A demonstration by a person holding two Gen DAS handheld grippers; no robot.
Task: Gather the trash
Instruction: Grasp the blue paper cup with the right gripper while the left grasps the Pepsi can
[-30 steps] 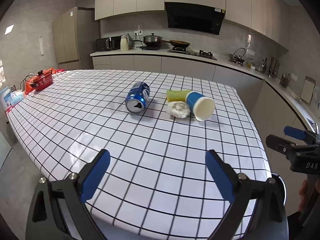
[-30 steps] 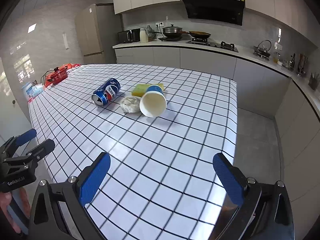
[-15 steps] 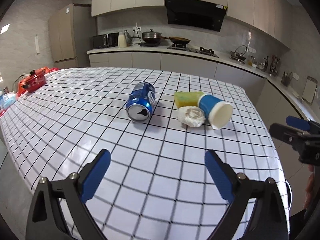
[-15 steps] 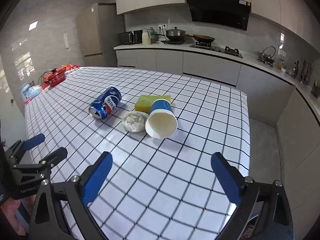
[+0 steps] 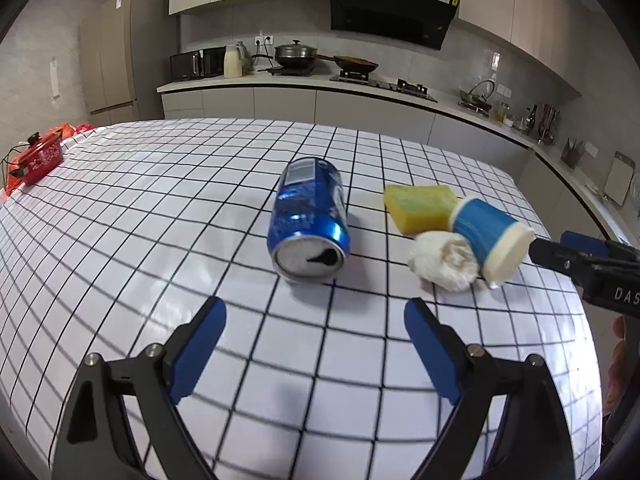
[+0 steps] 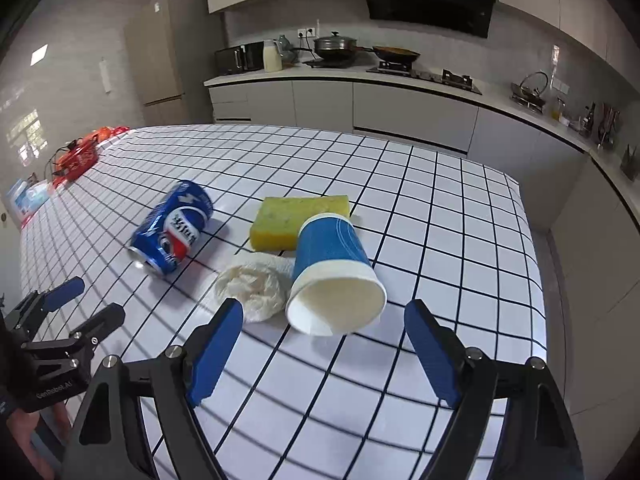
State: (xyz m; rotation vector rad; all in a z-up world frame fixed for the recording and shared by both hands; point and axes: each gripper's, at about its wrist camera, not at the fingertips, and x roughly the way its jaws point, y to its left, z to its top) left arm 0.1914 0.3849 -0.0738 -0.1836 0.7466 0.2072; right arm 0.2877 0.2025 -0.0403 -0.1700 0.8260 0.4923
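Left wrist view looks down over a table (image 5: 120, 220) covered in a white cloth with a black grid, and the left gripper (image 5: 316, 350) hangs just short of a blue soda can (image 5: 310, 220) that lies on its side, open top turned toward the camera. Its jaws are closing but nothing is between them yet; they frame the can from the near side, which reads as a line-up for a grab across the can's round body. To the right of the can sit a yellow sponge (image 5: 420, 206), a crumpled white tissue (image 5: 442, 260) and a tipped blue paper cup (image 5: 490, 236), all three touching in one cluster.

In the right wrist view the right gripper (image 6: 324, 354) is aimed at that cluster: the paper cup (image 6: 334, 276) lies with its mouth toward the camera, its rim between the blue pads and just beyond them. These jaws are closing too, and no pad presses the cup. The tissue (image 6: 254, 286) lies against the cup's left side, close to the left pad, so it could get pinched along with the cup. No bin shows in either view, so where the trash goes I cannot tell
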